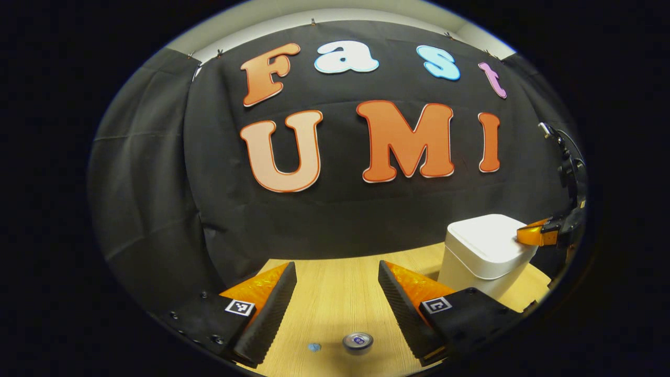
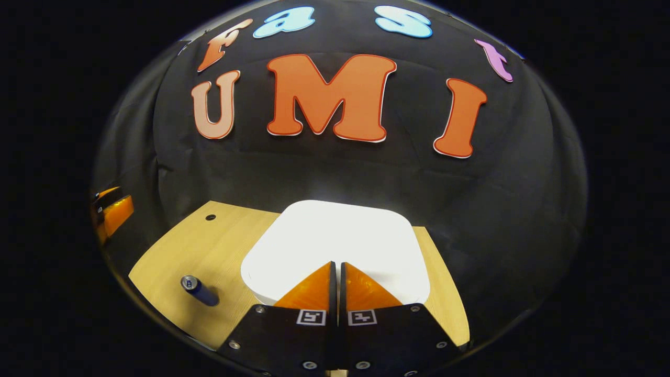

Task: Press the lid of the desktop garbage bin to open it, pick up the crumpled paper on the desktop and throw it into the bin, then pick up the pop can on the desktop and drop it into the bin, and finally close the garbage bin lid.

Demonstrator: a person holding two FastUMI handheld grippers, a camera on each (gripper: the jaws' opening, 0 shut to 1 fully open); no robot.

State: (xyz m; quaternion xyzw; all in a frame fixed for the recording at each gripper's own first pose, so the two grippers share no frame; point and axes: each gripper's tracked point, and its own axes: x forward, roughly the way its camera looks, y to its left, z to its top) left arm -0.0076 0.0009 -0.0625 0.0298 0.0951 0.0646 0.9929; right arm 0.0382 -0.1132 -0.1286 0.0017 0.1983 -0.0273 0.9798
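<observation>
Standing over a pale wooden bench (image 2: 172,262), two hand-held grippers are at the very start of the job: the white desktop garbage bin (image 1: 484,251) has its lid (image 2: 335,246) flat and shut, and nothing appears to have gone into it yet. In the right gripper view, the right hand-held gripper (image 2: 337,269) has its two fingers brought together with only a thin slit between them, gripping nothing, their tips over the near edge of the lid at about 6 o'clock of the lid; whether they actually touch it I cannot tell. This looks like the first step, the press that should pop the lid open. In the left gripper view the same gripper shows far off at 3 o'clock, reaching onto the bin's right side. The left hand-held gripper (image 1: 337,272) is spread wide and empty, hovering above the bench. The pop can (image 2: 198,289) stands on the bench to the left of the bin, at about 8 o'clock from it, apart from it; it seems upright, long axis vertical, its silver top facing up, though the fisheye makes it lean. In the left gripper view the can sits at 6 o'clock between the open fingers, seen from above. Beside it lies a small bluish scrap (image 1: 314,346), possibly the crumpled paper. Everything remains to do: opening, both throws, closing.
</observation>
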